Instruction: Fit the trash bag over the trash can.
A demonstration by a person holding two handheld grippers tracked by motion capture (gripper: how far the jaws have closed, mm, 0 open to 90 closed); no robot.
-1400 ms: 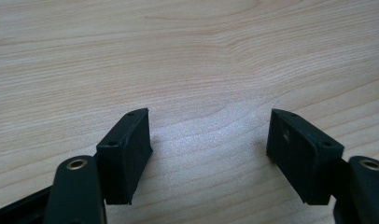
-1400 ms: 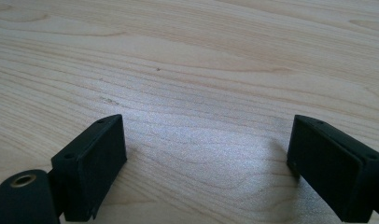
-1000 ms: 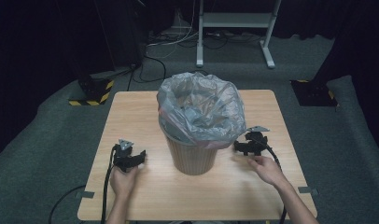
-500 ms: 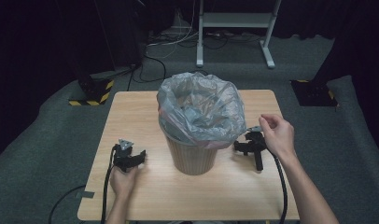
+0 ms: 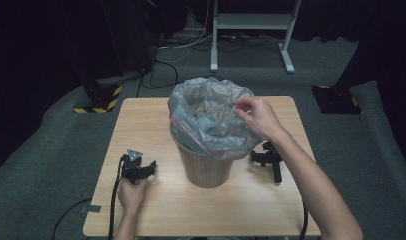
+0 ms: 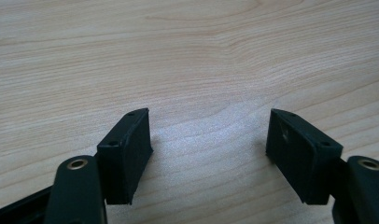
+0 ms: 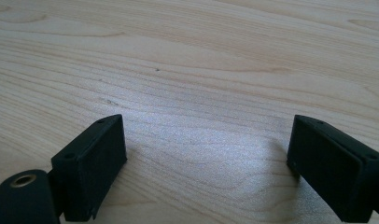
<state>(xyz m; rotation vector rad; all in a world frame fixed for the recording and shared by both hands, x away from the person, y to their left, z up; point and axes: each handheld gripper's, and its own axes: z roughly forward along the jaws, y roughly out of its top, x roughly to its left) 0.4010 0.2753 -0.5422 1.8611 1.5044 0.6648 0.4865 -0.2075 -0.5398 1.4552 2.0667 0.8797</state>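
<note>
While both tools sit idle, the bare hand does the work, so near to far:

left hand-held gripper [image 5: 137, 170]: resting on the bench [image 5: 141, 120], left hand [image 5: 131, 192] on it, jaws spread wide with nothing between them, probably parked out of the way

right hand-held gripper [image 5: 267, 158]: lying on the bench just beside the bin, no hand on it, jaws apart and empty, looks set down to free that hand

bin [image 5: 207, 167]: upright mid-bench, between the two tools

bag [image 5: 203, 120]: grey liner draped over the bin's rim, puffed up

right hand [image 5: 255, 116]: over the far right edge of the liner, fingers pinching or touching the plastic; my guess is it's straightening the liner
</note>
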